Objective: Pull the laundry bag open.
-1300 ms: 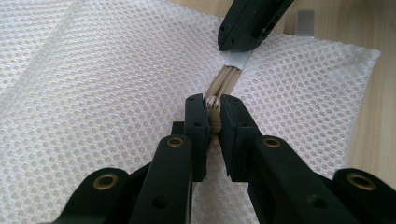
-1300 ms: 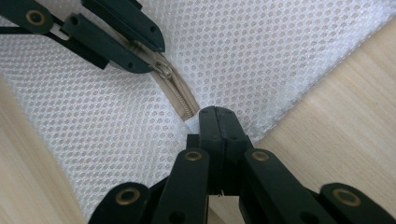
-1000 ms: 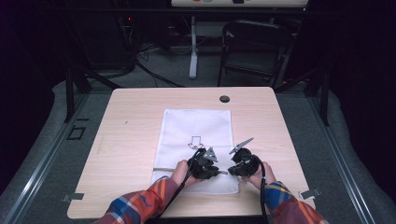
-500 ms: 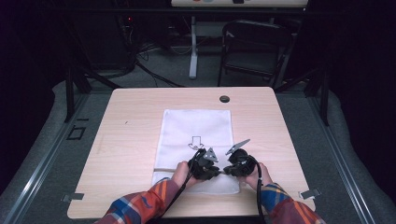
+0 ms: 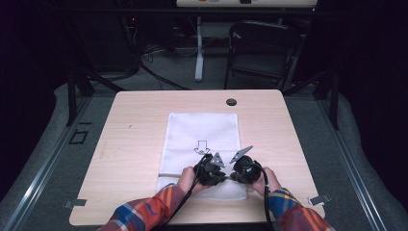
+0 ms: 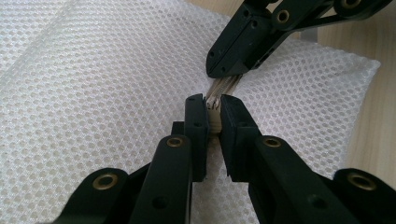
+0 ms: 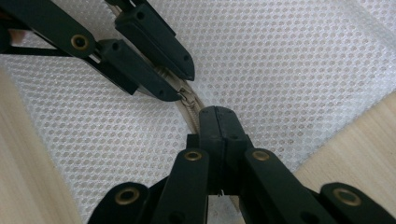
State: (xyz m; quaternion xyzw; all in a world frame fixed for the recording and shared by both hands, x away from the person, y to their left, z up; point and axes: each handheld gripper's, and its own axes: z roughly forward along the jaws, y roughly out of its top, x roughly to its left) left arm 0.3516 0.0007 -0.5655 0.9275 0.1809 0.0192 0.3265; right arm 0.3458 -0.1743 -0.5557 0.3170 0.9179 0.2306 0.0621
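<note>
A white mesh bag (image 5: 202, 139) with a printed arrow lies flat in the middle of the wooden table (image 5: 125, 159). Its beige zipper (image 7: 187, 105) runs across the near end. My left gripper (image 5: 216, 174) is shut on the zipper (image 6: 214, 109). Facing it from the right, my right gripper (image 5: 236, 174) is shut on the same zipper strip (image 7: 215, 116) a short way along. The two sets of jaws nearly touch. In the left gripper view the right gripper (image 6: 229, 70) pinches the zipper just beyond my own jaws. In the right gripper view the left gripper (image 7: 175, 84) grips beside the slider.
A dark round cable hole (image 5: 231, 102) sits near the table's far edge. A chair (image 5: 262, 48) and a stand's leg (image 5: 198, 53) are on the floor behind the table. Bare wood lies to the left and right of the bag.
The right gripper has edged slightly left, closer to the left gripper. The bag and the left gripper have stayed in place.
</note>
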